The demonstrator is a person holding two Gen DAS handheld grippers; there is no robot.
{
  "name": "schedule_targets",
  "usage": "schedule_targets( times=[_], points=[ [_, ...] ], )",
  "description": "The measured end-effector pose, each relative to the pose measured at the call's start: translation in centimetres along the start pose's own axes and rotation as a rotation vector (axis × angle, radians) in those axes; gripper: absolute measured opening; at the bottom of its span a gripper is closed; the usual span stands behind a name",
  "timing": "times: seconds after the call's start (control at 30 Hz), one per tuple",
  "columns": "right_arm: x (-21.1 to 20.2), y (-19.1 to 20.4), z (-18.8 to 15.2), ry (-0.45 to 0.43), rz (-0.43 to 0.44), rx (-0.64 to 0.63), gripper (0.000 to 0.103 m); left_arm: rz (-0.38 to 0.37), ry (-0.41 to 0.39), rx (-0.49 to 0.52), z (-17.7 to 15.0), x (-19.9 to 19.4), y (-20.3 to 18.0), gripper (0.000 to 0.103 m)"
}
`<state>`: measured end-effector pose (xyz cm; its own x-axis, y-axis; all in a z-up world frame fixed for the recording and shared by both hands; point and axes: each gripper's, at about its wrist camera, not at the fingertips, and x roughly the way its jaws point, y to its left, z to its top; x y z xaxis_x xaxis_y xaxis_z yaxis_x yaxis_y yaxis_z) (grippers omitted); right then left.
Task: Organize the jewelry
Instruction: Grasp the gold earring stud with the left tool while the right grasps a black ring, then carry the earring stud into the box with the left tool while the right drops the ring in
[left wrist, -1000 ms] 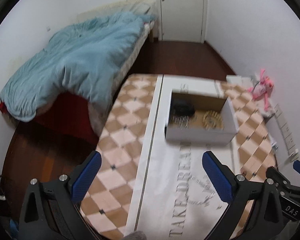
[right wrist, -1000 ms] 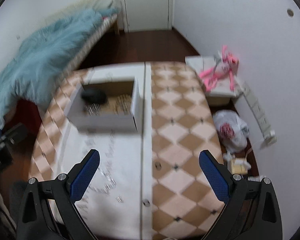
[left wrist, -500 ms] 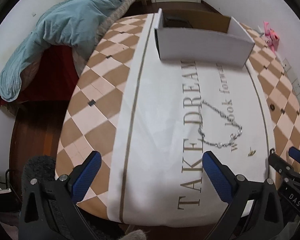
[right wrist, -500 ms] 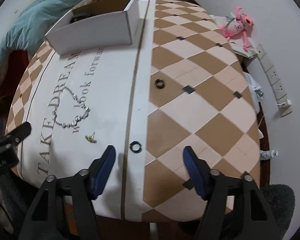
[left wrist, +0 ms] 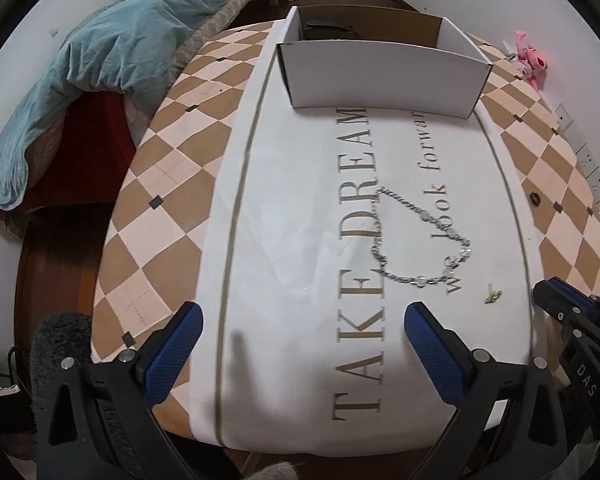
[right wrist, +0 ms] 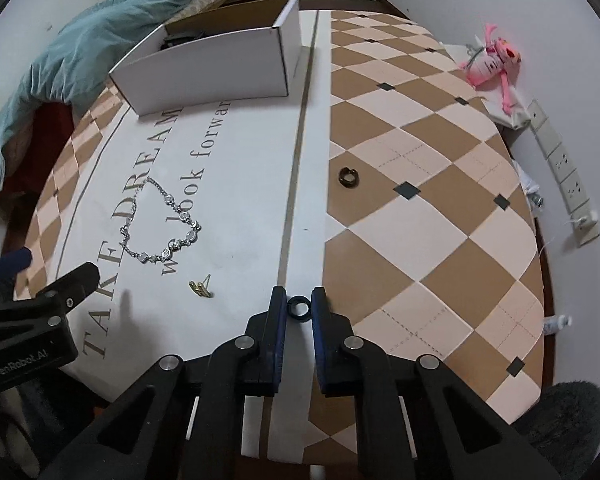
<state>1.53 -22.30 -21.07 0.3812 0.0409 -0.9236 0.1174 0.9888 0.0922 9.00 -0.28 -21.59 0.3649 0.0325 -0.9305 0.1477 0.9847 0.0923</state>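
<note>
The table, covered in a chequered cloth with a white lettered runner, is being seen from lower and closer than half a second ago; the white box is standing at the far end of the runner, its dark contents largely hidden behind its near wall. The left gripper is being held wide open and empty above the near edge of the runner, as it was in the earlier frame. The right gripper, which was spread apart half a second ago, is now being closed around the dark ring at the runner's right border; whether the pads are pressing on it cannot be made out. The silver necklace is lying in a loop on the lettering, its long axis running from near to far; a small gold earring is resting just nearer than it; a second dark ring is lying further out on the chequered cloth.
</note>
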Motion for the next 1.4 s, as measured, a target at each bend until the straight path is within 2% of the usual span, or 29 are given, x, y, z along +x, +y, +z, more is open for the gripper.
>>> schedule_targets(
  times=[0.17,0.3,0.37,0.43,0.47,0.57,0.63,0.67,0.73,0.8,0.87,1.2,1.3,1.4],
  points=[
    [-1.4,-1.7,0.3,-0.035,0.044,0.059,0.013,-0.093,0.019,-0.006,0.2,0.0,-1.5,0.102],
    [-2.6,-2.6,0.6,-0.070,0.034,0.078,0.013,-0.178,0.033,0.014,0.0,0.2,-3.6,0.102],
    [-3.0,-3.0,0.7,-0.080,0.024,0.086,0.013,-0.206,0.032,0.036,-0.1,0.2,-5.0,0.098],
    [-3.2,-3.5,0.7,-0.084,0.013,0.096,0.013,-0.208,0.028,0.057,-0.1,0.3,-6.1,0.089],
    [-3.3,-3.8,0.8,-0.084,0.008,0.103,0.013,-0.210,0.029,0.066,-0.2,0.4,-6.6,0.088],
    [-3.5,-4.7,0.7,-0.087,-0.003,0.122,0.013,-0.199,0.022,0.094,-0.3,0.5,-7.8,0.069],
    [-3.6,-5.1,0.7,-0.090,-0.007,0.133,0.013,-0.190,0.023,0.119,-0.4,0.7,-8.6,0.047],
    [-3.7,-5.3,0.7,-0.092,-0.009,0.135,0.013,-0.175,0.012,0.130,-0.4,0.7,-8.7,0.044],
    [-3.7,-5.5,0.7,-0.094,-0.012,0.140,0.013,-0.174,-0.004,0.144,-0.4,0.5,-8.9,0.023],
    [-3.7,-5.5,0.7,-0.097,-0.015,0.142,0.013,-0.184,-0.008,0.151,-0.2,0.5,-9.0,0.013],
    [-3.8,-5.5,0.7,-0.099,-0.014,0.144,0.013,-0.189,-0.012,0.153,-0.2,0.6,-9.1,0.007],
    [-5.3,-4.9,1.8,-0.140,0.016,0.140,0.013,-0.215,-0.056,0.140,0.6,-1.2,-8.2,0.006],
    [-6.4,-4.2,3.5,-0.166,0.060,0.132,0.013,-0.240,-0.083,0.110,2.3,-2.9,-6.8,0.006],
    [-6.9,-3.1,6.4,-0.186,0.123,0.120,0.013,-0.269,-0.104,0.058,5.4,-4.3,-4.8,0.006]
  ],
)
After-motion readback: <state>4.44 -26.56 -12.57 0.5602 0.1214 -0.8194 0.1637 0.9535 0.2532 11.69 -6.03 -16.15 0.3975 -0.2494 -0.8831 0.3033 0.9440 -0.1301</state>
